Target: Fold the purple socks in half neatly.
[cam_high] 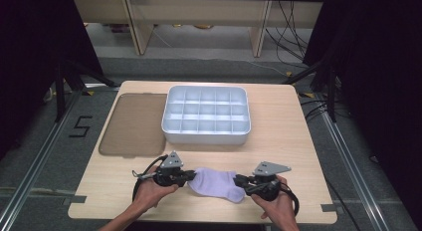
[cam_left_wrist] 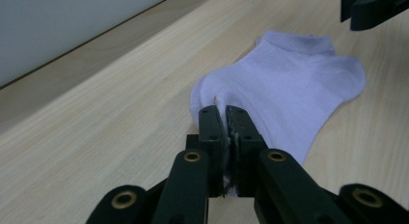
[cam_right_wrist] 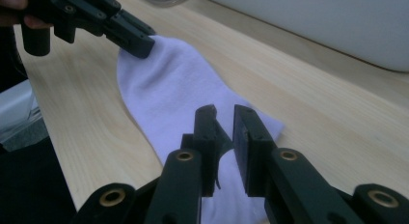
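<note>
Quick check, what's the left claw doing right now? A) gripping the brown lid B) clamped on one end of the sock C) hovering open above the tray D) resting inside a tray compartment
B: in the left gripper view the left claw has its jaws pressed together on a fold at the end of the pale sock, which lies on the table.

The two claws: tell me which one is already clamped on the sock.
The left claw: its jaws are pinched shut on the toe end of the pale sock. The right claw has a gap between its jaws.
</note>
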`<state>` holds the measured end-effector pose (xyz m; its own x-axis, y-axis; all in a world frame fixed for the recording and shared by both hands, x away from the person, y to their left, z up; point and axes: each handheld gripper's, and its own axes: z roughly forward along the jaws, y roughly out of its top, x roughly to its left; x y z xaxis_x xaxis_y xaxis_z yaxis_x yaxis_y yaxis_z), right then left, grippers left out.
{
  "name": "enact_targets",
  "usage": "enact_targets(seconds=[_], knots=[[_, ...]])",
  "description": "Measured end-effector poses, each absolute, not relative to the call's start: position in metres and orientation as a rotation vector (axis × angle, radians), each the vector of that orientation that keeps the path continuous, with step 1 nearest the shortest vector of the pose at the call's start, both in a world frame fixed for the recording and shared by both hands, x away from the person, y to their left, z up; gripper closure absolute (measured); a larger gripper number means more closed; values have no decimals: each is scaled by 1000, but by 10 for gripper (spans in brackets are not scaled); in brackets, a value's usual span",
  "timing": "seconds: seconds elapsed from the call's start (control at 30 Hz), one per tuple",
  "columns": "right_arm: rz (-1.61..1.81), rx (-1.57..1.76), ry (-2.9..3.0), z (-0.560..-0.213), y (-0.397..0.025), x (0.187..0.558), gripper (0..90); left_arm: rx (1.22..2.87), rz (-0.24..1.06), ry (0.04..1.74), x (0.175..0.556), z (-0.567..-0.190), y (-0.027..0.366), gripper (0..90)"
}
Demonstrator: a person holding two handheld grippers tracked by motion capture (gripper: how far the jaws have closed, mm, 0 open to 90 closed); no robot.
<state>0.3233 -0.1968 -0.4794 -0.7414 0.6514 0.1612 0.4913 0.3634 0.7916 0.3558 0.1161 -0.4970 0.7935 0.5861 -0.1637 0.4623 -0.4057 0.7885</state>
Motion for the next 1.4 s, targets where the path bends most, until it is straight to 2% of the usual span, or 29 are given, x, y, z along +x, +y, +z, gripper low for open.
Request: enact_targets(seconds=[0.47,0.7,0.97,1.2,1.4], knots=[[1174,941,2574,-495,-134,357,811,2085,177,794,352,-500,132,854],[1135,930,2578,-504,-122,370,825,2070,171,798,352,-495,138,854],[1167,936,2620,-512,-108,376,885,2033,159,772,349,-481,135,854],[1202,964,2628,-514,-96,379,886,2022,148,751,351,-475,134,854],[1216,931,2607,-501,-107,379,886,1984,129,773,353,-475,138,853]])
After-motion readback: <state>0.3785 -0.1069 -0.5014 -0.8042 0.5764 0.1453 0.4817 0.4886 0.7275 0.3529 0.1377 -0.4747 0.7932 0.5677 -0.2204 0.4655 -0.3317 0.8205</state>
